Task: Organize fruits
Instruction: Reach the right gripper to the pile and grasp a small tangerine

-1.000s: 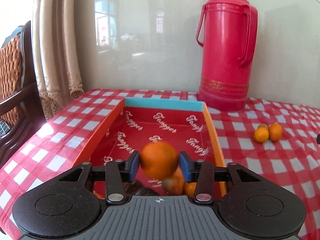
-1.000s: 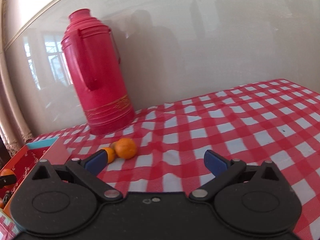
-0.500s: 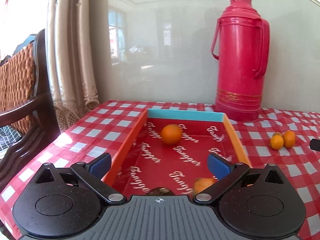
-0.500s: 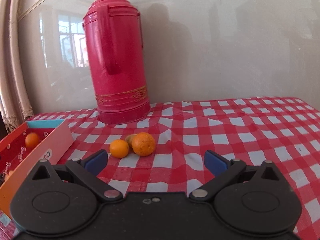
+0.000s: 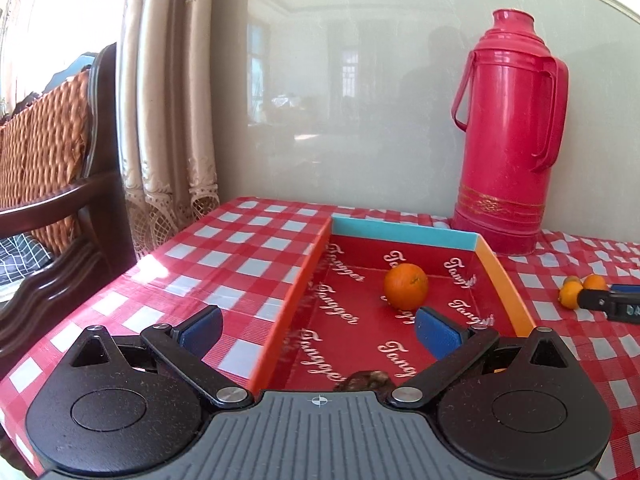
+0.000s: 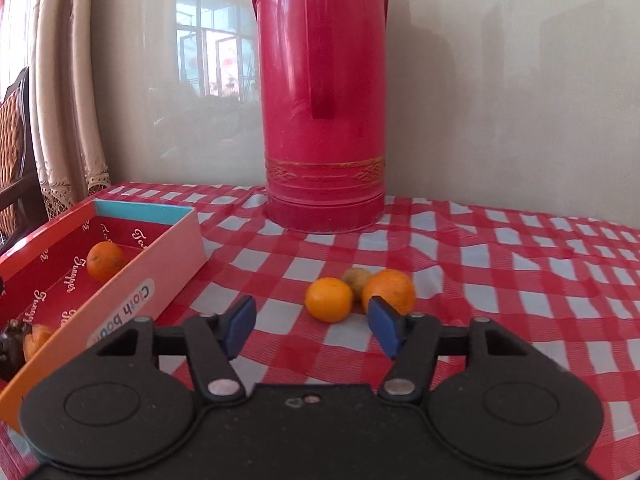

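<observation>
Closing on nothing yet, the right gripper point(image 6: 312, 326) nears three fruits point(image 6: 358, 292) bunched mid-table; a bump could roll one off. The left gripper point(image 5: 318, 330) gapes empty above the box point(image 5: 404, 232).

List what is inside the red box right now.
Inside the red box: one orange near the far end, and at the near end another orange fruit beside a dark object. The near corner is hidden behind the left gripper body.

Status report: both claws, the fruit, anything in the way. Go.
Left claw open, empty, over the box. Right claw closing, nothing between pads yet, small orange just ahead. One orange in the box. Path clear; thermos stands behind.
</observation>
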